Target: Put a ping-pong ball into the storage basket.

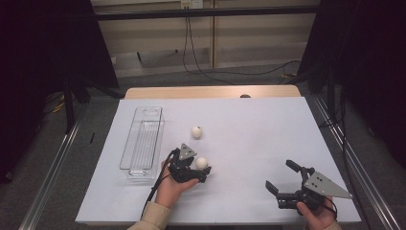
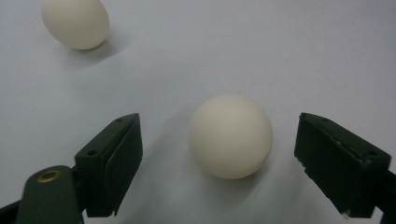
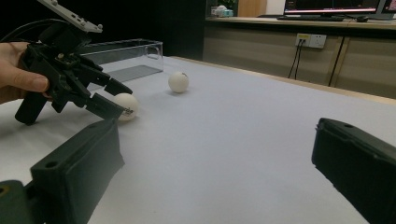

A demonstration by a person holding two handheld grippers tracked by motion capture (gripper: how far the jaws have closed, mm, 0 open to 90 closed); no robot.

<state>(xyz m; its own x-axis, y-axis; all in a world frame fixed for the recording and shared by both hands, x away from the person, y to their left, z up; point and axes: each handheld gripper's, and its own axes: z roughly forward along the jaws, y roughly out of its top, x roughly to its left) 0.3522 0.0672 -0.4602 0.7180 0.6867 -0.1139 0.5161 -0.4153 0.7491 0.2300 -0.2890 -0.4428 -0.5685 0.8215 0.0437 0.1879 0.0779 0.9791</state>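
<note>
Seen from above: a white worktop (image 1: 249,124) with two white balls and a clear plastic bin (image 1: 142,143) at the left. Near the front, left of centre, the left gripper (image 1: 203,171) set low around the nearer ball (image 1: 201,163), fingers (image 2: 112,163) spread wide on either side of it, apart from it with gaps on both sides, ball resting on the worktop. Farther back, the second ball (image 1: 197,132) lying alone, just right of the bin. At the near right, the right gripper (image 1: 280,177), fingers released and wide apart, apparently just above the bare worktop, well apart from both balls.
</note>
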